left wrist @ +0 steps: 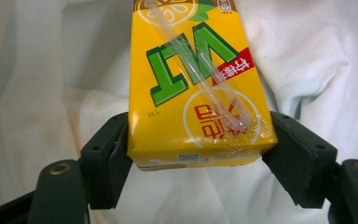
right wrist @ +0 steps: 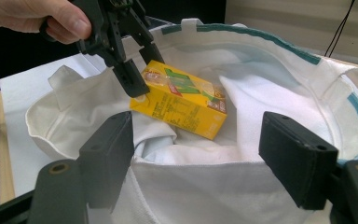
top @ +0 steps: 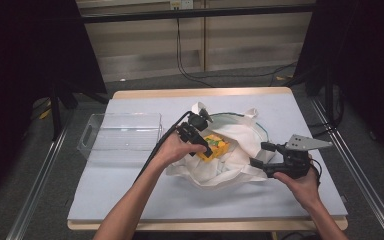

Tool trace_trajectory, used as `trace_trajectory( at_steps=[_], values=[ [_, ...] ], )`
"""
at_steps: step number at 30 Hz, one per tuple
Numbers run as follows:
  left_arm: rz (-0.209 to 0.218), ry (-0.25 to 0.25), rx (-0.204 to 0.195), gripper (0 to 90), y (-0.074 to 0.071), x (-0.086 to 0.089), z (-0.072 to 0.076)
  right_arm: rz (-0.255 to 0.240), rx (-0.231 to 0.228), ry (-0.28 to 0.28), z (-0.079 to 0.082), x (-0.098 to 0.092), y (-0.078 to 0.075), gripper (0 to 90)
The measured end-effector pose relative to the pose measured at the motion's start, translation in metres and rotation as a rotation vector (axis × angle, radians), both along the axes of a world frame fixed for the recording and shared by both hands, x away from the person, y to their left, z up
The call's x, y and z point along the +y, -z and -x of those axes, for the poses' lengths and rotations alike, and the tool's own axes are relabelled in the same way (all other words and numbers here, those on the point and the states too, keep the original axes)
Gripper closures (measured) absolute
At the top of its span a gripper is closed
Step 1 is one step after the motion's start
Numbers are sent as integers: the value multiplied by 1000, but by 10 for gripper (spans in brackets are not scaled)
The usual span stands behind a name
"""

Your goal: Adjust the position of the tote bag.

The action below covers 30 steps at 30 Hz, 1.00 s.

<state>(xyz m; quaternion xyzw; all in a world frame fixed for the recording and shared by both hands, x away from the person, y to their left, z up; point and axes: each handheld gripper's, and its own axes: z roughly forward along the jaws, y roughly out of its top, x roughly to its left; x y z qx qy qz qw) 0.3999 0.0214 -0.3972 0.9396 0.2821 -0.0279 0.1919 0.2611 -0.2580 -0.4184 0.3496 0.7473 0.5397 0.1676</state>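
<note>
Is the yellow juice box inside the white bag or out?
Inside: the juice box sits within the white bag's open mouth, cloth around it.

I see the white cloth bag (top: pixel 230 165) lying on the pale grey table mat (top: pixel 130 185), near the middle, with the yellow drink carton (top: pixel 215 146) inside its open mouth. My left gripper (top: pixel 205 148) is over the bag, one jaw on each side of the carton. The clear plastic box (top: pixel 122 132) sits left of the bag, and my right gripper (top: pixel 258 154) is at the bag's right edge.
</note>
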Motion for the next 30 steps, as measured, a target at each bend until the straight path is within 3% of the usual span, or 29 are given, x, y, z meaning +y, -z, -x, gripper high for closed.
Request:
trace_trajectory(
  at_steps=[3,8,15,17,20,24,26,29,30],
  values=[
    [-5,4,-20,273,2,-3,2,-2,0,3,0,0,0,260],
    [29,-15,-57,268,5,-2,6,-6,2,3,0,-1,-1,253],
    [82,-23,-95,151,7,6,9,-2,0,1,0,-1,0,250],
    [144,-34,-107,145,6,12,12,-3,1,2,1,-1,0,249],
    [192,-46,-147,137,6,20,16,-3,-1,-1,1,-1,-1,249],
    [294,-57,-191,115,7,32,25,0,3,0,0,-1,0,249],
    [348,-60,-225,127,9,37,30,0,6,0,1,0,0,245],
    [419,-65,-313,149,12,45,40,0,5,-5,1,0,0,244],
    [433,-64,-308,149,13,47,40,1,4,-6,1,1,0,243]
  ],
)
